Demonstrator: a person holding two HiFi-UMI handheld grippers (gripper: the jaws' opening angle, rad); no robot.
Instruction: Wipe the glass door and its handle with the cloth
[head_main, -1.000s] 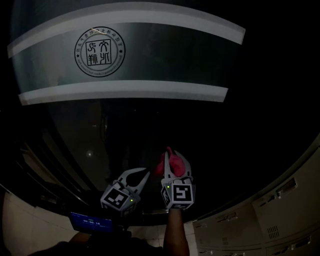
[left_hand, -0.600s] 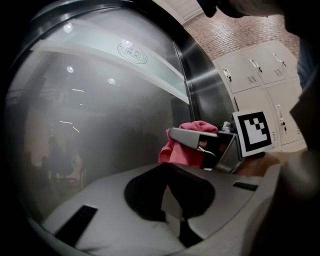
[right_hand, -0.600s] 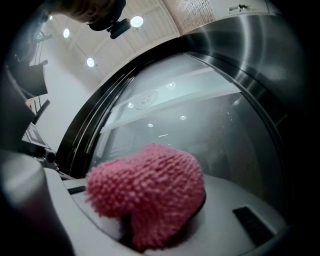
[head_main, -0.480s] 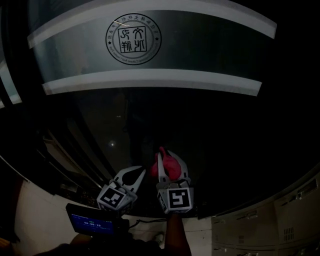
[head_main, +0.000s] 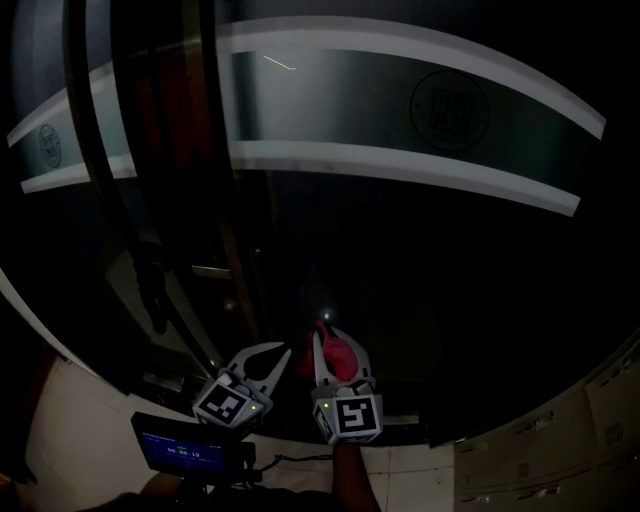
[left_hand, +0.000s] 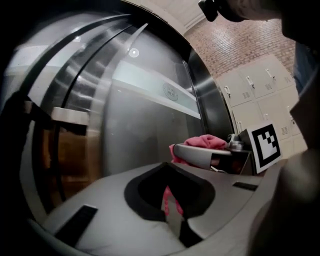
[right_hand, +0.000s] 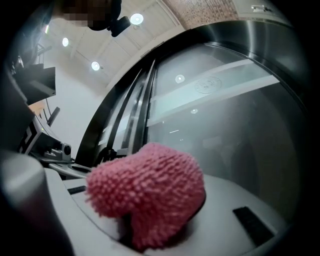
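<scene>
The dark glass door (head_main: 420, 260) fills the head view, crossed by two frosted bands (head_main: 400, 165) with a faint round emblem (head_main: 450, 108). Tall dark vertical bars (head_main: 215, 200) stand at its left; I cannot tell whether they are frame or handle. My right gripper (head_main: 335, 340) is low at the glass, shut on a pink fluffy cloth (head_main: 338, 358), which bulges between the jaws (right_hand: 150, 190). My left gripper (head_main: 281, 352) sits just left of it, jaws together, holding nothing. From the left gripper view the cloth (left_hand: 202, 141) shows beside the marker cube.
A small device with a blue screen (head_main: 185, 445) hangs below the grippers. Pale lockers (head_main: 600, 420) stand at the lower right, also in the left gripper view (left_hand: 255, 95). A light floor strip (head_main: 80, 440) runs under the door. The scene is very dim.
The view has swung left: the emblem slid to the right and the dark vertical bars came into view. Both grippers stay close together low at the glass, the cloth still held.
</scene>
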